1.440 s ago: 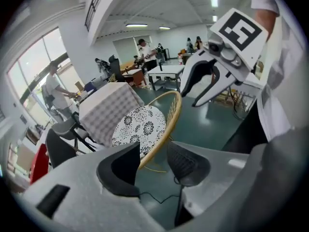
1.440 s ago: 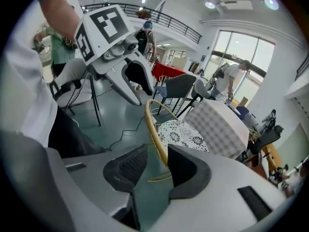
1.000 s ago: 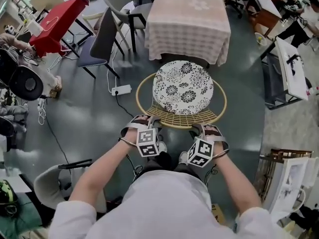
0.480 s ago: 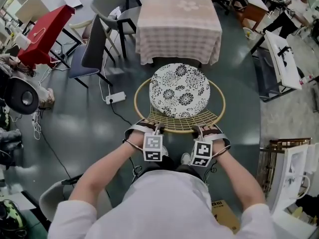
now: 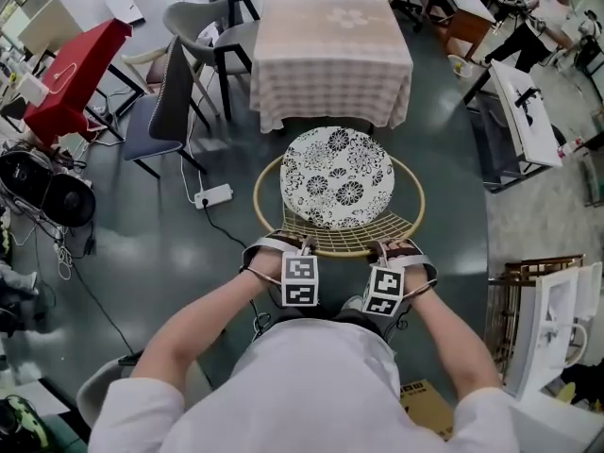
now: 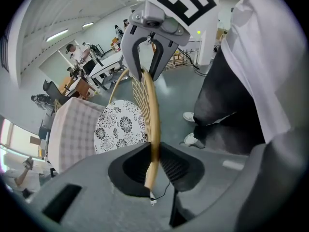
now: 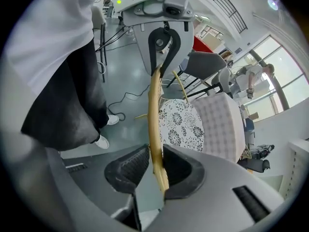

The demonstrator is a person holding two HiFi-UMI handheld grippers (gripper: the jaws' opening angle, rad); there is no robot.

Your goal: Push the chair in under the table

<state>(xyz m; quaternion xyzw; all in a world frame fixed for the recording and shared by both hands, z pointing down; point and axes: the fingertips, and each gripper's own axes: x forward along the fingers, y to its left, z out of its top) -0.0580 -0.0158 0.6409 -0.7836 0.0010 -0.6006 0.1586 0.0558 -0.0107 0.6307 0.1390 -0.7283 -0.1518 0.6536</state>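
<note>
Nearest: both grippers sit low in front of the person, pointing steeply down onto the chair's back rim (image 5: 332, 248). Left gripper (image 6: 155, 153) fingers have just been closing from wide to narrow, w/ the rattan rim (image 6: 153, 110) between them; pads now look pinched on it. Right gripper (image 7: 157, 164) has also just been closing and has settled; its fingers clamp the same rim (image 7: 154, 110) a bit further along. So the change is grip, not travel: both ends of the back rim are now held.

Next out: the chair (image 5: 408, 173), round wicker frame w/ floral cushion (image 5: 338, 163), stands on the floor facing the counter. No clear shift toward it vs a sec ago.

Farthest: counter (image 5: 330, 45) w/ checked cloth. The cushion's far edge is about at the cloth's hanging hem, rest of the seat outside.

Judgement: grasp step done, push not yet begun. Even pressure from both hands should keep it running straight under.
</note>
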